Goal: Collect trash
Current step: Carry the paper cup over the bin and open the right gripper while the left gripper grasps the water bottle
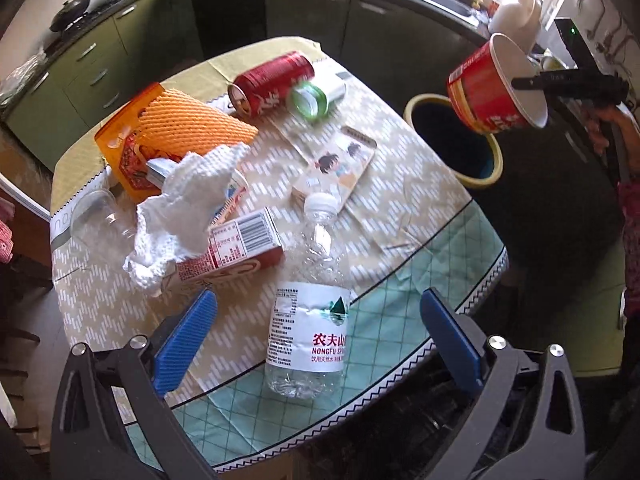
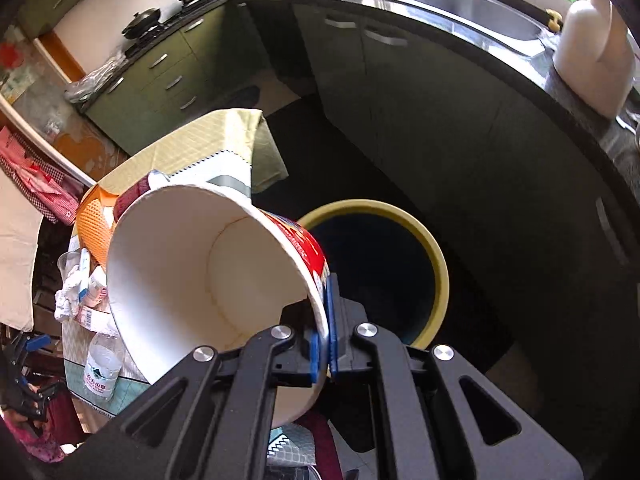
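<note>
Left wrist view: my left gripper (image 1: 316,332) hangs over the tabletop (image 1: 400,208) with its blue fingers (image 1: 184,340) spread wide, nothing pinched; a clear water bottle (image 1: 312,312) lies on its side between and just beyond them. Further on: a red-and-white carton (image 1: 236,248) under a crumpled white tissue (image 1: 188,204), an orange foam net (image 1: 192,124) over an orange packet, a clear plastic cup (image 1: 92,216), a red can (image 1: 272,82) on its side touching a green-rimmed can (image 1: 316,98), a small illustrated box (image 1: 340,164). Off the tabletop's far right edge stands a yellow-rimmed bin (image 1: 456,140); above it a red paper cup (image 1: 500,84) is held tilted. Right wrist view: my right gripper (image 2: 324,344) has its fingers pressed together on the rim and wall of the red paper cup (image 2: 192,280), one inside, one outside; its white interior faces the camera. The bin (image 2: 436,264) sits just beyond, mouth open, dark inside.
</note>
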Demonstrator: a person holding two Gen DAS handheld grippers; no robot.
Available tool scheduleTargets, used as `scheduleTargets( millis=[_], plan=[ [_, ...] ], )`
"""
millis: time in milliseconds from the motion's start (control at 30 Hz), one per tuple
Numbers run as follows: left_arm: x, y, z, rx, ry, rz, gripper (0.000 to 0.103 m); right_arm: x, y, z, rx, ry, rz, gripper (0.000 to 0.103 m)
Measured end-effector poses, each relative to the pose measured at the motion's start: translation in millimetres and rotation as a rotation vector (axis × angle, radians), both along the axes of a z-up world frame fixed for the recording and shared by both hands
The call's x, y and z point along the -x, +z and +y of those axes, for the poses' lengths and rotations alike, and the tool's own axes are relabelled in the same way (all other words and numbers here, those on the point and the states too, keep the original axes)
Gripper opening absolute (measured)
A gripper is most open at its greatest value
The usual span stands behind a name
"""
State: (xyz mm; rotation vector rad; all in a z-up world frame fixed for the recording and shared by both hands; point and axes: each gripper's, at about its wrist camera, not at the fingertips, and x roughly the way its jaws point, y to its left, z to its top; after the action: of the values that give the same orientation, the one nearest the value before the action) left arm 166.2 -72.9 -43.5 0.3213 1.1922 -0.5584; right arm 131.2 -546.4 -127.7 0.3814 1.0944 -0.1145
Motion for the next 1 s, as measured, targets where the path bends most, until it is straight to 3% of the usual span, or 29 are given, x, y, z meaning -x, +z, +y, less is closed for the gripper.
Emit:
scheduleTargets(
  millis=[300,467,633,700,767,800,1000],
  plan=[
    [-15.4,-45.7,-25.9,-0.231,-0.053,0.141,0.097,-21.3,-81.5,-50.9,-0.055,-0.085,0.124,0.004],
    [-19.2,-62.5,-37.5,-0.257,-0.084,0.238,0.097,-22.5,-103.8,-66.0,-0.085,-0.085,0.155,0.004],
    [-24.4,-80.2,-47.6,-0.312,-0.088,0.249,0.096,-23.2,-121.4,-68.6,-0.094,-0.083,0.172,0.005],
    [-26.7,-90.5,-49.4,-0.325,-0.088,0.272,0.087,-25.1,-126.1,-67.3,-0.098,-0.077,0.178,0.005],
    [-27.9,-98.5,-49.9,-0.344,-0.089,0.289,0.068,-27.1,-131.0,-66.1,-0.099,-0.071,0.184,0.005],
    [-28.2,-101.6,-49.7,-0.345,-0.088,0.304,0.064,-29.4,-132.5,-64.6,-0.098,-0.071,0.189,0.005],
    [-25.2,-106.6,-42.9,-0.308,-0.086,0.287,0.062,-39.5,-140.5,-66.7,-0.109,-0.097,0.209,0.005]
  ],
)
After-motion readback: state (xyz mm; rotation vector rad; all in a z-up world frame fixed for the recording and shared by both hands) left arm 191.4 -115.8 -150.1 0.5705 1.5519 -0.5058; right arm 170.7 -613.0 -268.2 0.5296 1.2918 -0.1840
